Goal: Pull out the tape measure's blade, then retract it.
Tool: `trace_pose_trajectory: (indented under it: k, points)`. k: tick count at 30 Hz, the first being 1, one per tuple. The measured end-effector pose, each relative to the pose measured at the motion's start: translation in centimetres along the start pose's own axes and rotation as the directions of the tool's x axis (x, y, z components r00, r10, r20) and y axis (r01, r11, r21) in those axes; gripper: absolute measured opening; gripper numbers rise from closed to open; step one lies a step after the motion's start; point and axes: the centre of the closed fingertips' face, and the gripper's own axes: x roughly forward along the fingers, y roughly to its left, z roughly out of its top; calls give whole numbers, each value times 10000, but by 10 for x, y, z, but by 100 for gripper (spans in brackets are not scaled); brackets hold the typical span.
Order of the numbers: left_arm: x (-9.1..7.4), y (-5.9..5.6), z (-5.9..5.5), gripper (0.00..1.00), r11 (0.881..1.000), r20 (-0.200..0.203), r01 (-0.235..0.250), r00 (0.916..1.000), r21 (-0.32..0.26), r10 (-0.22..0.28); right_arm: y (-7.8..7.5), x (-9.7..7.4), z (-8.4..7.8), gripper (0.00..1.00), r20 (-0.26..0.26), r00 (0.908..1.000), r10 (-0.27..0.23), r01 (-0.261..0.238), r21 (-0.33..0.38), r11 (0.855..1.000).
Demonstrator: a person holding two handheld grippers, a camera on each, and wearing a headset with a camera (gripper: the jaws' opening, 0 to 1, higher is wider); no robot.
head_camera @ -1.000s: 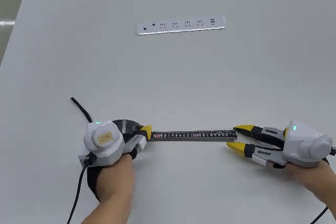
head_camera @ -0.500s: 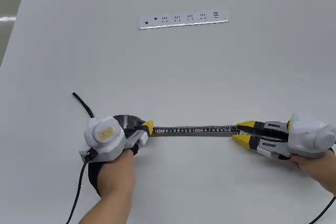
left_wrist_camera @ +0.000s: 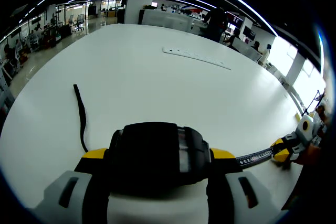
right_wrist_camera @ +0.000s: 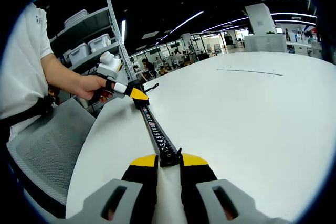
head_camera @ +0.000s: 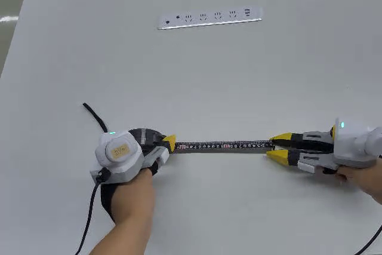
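A black tape measure case (head_camera: 145, 138) sits on the white table, with my left gripper (head_camera: 168, 146) shut on it. In the left gripper view the case (left_wrist_camera: 157, 156) lies between the yellow fingertips (left_wrist_camera: 95, 154). The marked blade (head_camera: 222, 146) runs flat to the right from the case. My right gripper (head_camera: 279, 146) is shut on the blade's end. In the right gripper view the blade (right_wrist_camera: 156, 132) runs away from my right gripper (right_wrist_camera: 169, 161) to the left gripper (right_wrist_camera: 132, 92), which a person's hand holds.
A white power strip (head_camera: 210, 17) lies at the far side of the table (head_camera: 250, 82). A black strap (head_camera: 92, 117) trails on the table behind the left gripper. An office chair (right_wrist_camera: 47, 145) stands beside the table's edge.
My right gripper's jaws have come together on the blade's end and moved slightly to the right. The left gripper has stayed on the case.
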Motion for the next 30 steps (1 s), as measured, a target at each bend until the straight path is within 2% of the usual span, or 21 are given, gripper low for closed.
trace_pose_trajectory:
  k: [5,8,10,13,16,19,20,23,30]
  points:
    - [0,0,0,74,10000,-1,1,10000,0,-1,0,1,-1,13,12,9999,147,-147,196,9997]
    - [0,0,0,74,10000,0,-5,10000,5,5,0,1,-1,13,28,9998,199,-199,74,9998]
    - [0,0,0,74,10000,4,-4,10000,8,4,1,1,-2,12,9,9998,207,-206,-337,9992]
    - [0,0,0,74,10000,5,3,10000,22,-3,2,1,-2,12,15,9998,205,-205,-338,9992]
    - [0,0,0,73,10000,-21,-7,10000,8,7,3,1,-3,11,-23,9998,173,-174,-717,9973]
    - [0,0,0,73,10000,-1,-6,10000,10,6,3,2,-2,11,-3,10000,47,-47,-1252,9921]
    - [0,0,0,73,10000,8,-7,10000,16,7,4,2,-3,11,12,10000,15,-14,-1115,9938]
    - [0,1,0,74,10000,51,-43,10000,25,43,3,2,-2,11,66,9993,-357,363,-1557,9871]
    - [0,1,0,73,10000,13,-42,10000,19,42,2,1,-2,11,116,9985,-543,555,-1696,9840]
